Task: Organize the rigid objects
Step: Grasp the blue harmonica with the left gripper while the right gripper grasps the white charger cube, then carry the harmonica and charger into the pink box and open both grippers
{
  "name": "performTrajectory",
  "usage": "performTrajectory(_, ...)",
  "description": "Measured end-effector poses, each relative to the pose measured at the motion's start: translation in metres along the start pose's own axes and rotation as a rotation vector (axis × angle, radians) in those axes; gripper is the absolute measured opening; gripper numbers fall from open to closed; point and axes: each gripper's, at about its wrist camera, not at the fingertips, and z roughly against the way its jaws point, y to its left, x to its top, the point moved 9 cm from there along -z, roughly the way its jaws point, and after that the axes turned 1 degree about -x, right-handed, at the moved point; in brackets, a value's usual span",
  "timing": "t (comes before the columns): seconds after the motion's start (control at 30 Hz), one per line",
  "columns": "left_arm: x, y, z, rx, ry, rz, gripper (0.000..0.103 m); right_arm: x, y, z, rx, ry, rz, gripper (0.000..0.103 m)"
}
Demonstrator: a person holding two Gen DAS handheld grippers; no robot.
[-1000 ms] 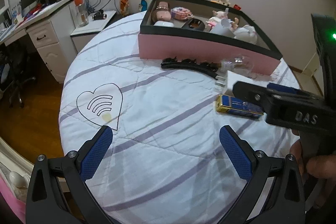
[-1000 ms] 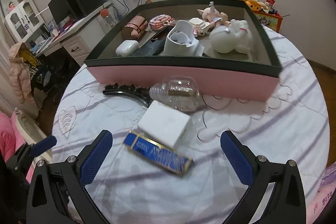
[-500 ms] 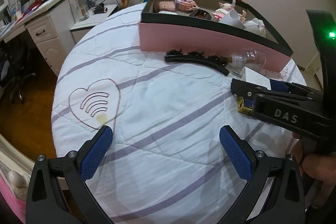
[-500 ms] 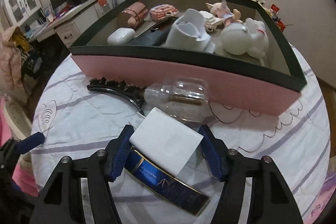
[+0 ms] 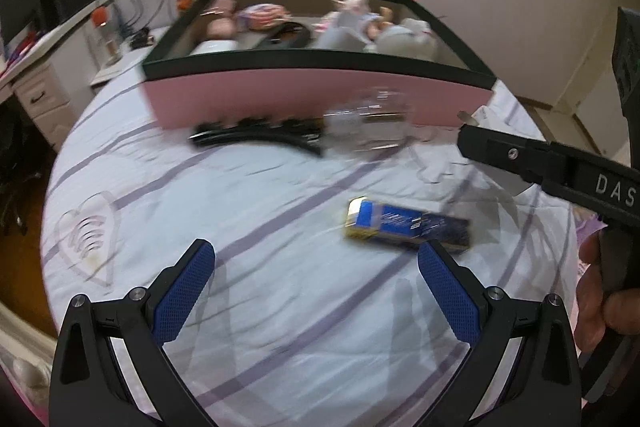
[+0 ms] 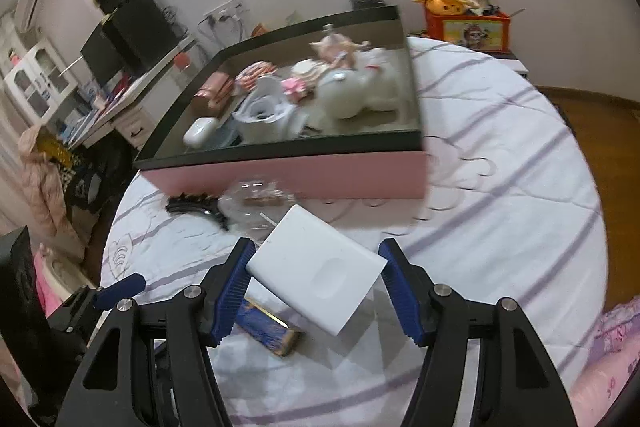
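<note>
My right gripper [image 6: 316, 281] is shut on a white rectangular box [image 6: 316, 269] and holds it lifted above the bed. It also shows in the left wrist view [image 5: 492, 131] at the right. A blue and gold flat box [image 5: 406, 225] lies on the white striped bedspread [image 5: 256, 195], below the right gripper [image 6: 266, 327]. My left gripper [image 5: 316, 291] is open and empty, just short of the blue box. A pink box with a black rim [image 5: 320, 95] holds several toys and small items. A black hair clip [image 5: 256, 137] and a clear bottle [image 5: 368, 125] lie against its front wall.
A desk with drawers, monitors and speakers [image 5: 36, 27] stands to the left of the bed. An orange toy box [image 6: 466, 29] sits behind the bed. Wooden floor [image 6: 592, 119] lies to the right.
My right gripper closed on the white box and lifted it off the blue box, up and to the right. The left gripper moved closer to the blue box.
</note>
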Motion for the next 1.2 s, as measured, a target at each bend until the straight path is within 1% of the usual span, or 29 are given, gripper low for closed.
performTrajectory(0.13,0.007,-0.027,-0.012,-0.034,0.012,-0.037,0.103,0.0,-0.009,0.0,-0.004,-0.001,-0.02,0.065)
performTrajectory(0.23,0.009,-0.04,-0.024,-0.033,0.028,-0.073,0.103,0.0,-0.018,0.001,-0.007,-0.002,-0.034,0.065)
performTrajectory(0.27,0.009,-0.043,-0.027,-0.05,0.023,-0.075,0.103,0.001,-0.021,0.002,-0.007,-0.003,-0.037,0.065)
performTrajectory(0.3,0.008,-0.044,-0.031,-0.048,0.03,-0.078,0.103,0.001,-0.023,0.002,-0.007,-0.003,-0.041,0.065)
performTrajectory(0.37,0.006,-0.045,-0.035,-0.006,0.027,-0.114,0.102,0.001,-0.026,0.003,-0.007,-0.004,-0.045,0.065)
performTrajectory(0.4,0.004,-0.047,-0.035,0.003,0.024,-0.133,0.102,0.001,-0.027,0.004,-0.008,-0.005,-0.045,0.065)
performTrajectory(0.47,0.002,-0.048,-0.032,-0.015,0.02,-0.141,0.102,0.001,-0.028,0.004,-0.006,-0.005,-0.047,0.065)
performTrajectory(0.5,0.003,-0.048,-0.031,-0.025,0.017,-0.139,0.101,0.001,-0.028,0.004,-0.006,-0.005,-0.047,0.065)
performTrajectory(0.57,0.004,-0.046,-0.029,-0.044,0.008,-0.131,0.094,0.001,-0.029,0.002,-0.005,-0.004,-0.051,0.065)
performTrajectory(0.6,0.005,-0.044,-0.027,-0.049,-0.002,-0.127,0.084,0.0,-0.029,0.002,-0.004,-0.002,-0.053,0.065)
performTrajectory(0.63,0.006,-0.042,-0.026,-0.048,-0.005,-0.124,0.084,0.0,-0.029,0.001,-0.003,0.0,-0.053,0.065)
performTrajectory(0.7,0.008,-0.039,-0.023,-0.092,-0.005,-0.094,0.084,-0.002,-0.028,0.0,-0.001,0.002,-0.051,0.065)
performTrajectory(0.8,0.009,-0.034,-0.019,-0.107,-0.007,-0.07,0.084,-0.002,-0.024,0.002,0.0,0.0,-0.044,0.065)
performTrajectory(0.93,0.012,-0.025,-0.004,-0.09,-0.038,-0.064,0.084,0.001,-0.02,0.007,-0.002,-0.007,-0.03,0.065)
performTrajectory(1.03,0.021,-0.016,0.012,-0.077,-0.075,-0.056,0.084,0.006,-0.014,0.011,0.002,-0.016,-0.018,0.065)
performTrajectory(1.2,0.054,0.007,0.036,-0.046,-0.145,-0.043,0.084,0.024,0.004,0.018,0.009,-0.044,0.026,0.065)
